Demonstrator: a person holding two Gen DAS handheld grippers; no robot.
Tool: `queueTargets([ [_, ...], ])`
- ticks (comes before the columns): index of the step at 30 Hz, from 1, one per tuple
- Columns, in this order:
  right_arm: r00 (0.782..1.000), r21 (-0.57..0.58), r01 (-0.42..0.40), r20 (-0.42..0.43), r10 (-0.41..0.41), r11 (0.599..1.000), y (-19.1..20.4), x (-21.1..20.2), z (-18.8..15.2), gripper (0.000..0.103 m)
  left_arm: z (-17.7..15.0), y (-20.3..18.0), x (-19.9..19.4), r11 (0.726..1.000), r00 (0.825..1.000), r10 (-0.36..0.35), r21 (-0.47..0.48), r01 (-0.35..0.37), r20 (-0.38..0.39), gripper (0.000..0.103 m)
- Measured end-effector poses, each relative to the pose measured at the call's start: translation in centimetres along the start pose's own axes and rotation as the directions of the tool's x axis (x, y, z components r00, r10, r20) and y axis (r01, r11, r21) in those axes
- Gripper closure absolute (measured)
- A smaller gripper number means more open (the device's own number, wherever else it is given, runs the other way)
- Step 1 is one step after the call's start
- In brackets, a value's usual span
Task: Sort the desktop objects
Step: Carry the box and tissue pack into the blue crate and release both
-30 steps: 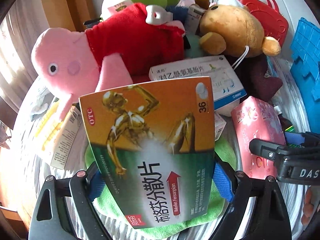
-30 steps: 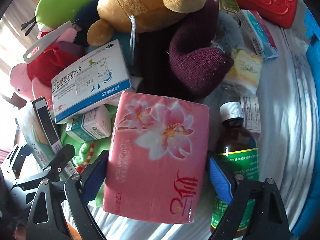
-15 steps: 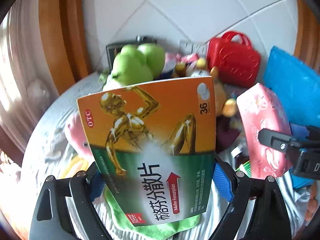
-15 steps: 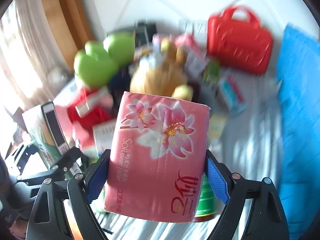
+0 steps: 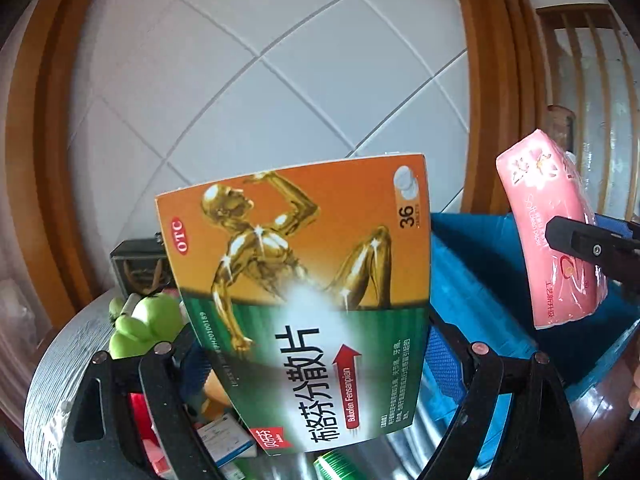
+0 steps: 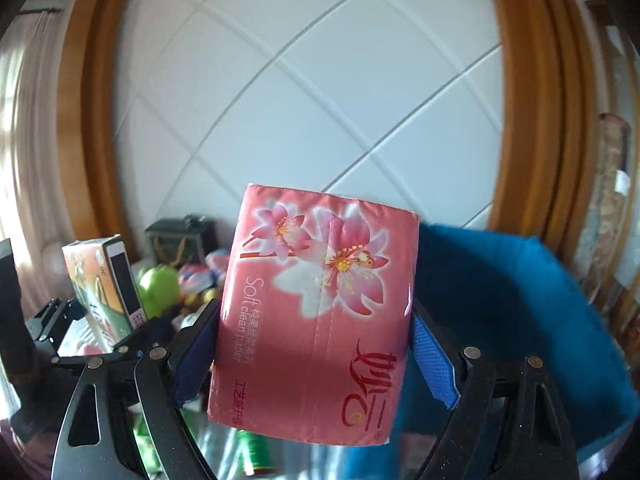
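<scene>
Left claw: clenched on the medicine box, orange and green, held upright between its blue pads, raised before the white tiled wall. Right claw: clenched on the pink tissue pack, likewise upright between its pads. Blue bin: just right of and behind both claws. Green plush toy: low, left of the left claw.

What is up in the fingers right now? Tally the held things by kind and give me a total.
Medicine boxes: 1, the orange and green medicine box clamped in the left gripper.
Tissue packs: 1, the pink tissue pack clamped in the right gripper.
Total: 2
</scene>
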State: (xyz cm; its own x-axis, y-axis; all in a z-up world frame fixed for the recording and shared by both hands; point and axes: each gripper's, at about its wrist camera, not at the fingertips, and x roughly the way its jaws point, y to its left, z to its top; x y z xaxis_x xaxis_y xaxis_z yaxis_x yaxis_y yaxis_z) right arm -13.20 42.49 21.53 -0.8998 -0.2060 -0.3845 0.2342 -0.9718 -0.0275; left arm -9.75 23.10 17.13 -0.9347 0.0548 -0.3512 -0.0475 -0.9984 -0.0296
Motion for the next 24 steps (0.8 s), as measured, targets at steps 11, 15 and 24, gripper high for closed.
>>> queueTargets([
  [11,0.990,-0.017,0.118,-0.081,-0.119,0.993,-21.5,4.6,6.7,0.015,12.5,-20.1,7.7,0.980,0.978,-0.199,-0.027,0.197,-0.059,0.014],
  [15,0.947,-0.056,0.194,-0.250,-0.202,0.979,-27.8,10.0,4.1,0.015,11.7,-26.3,14.6,0.988,0.953,-0.153,-0.008,0.156,-0.261,0.014],
  [24,0.710,-0.053,0.140,-0.690,-0.138,0.989,-34.2,23.1,-11.3,0.015,0.4,-33.2,27.4,0.978,0.782,0.043,0.184,0.094,-0.622,0.014],
])
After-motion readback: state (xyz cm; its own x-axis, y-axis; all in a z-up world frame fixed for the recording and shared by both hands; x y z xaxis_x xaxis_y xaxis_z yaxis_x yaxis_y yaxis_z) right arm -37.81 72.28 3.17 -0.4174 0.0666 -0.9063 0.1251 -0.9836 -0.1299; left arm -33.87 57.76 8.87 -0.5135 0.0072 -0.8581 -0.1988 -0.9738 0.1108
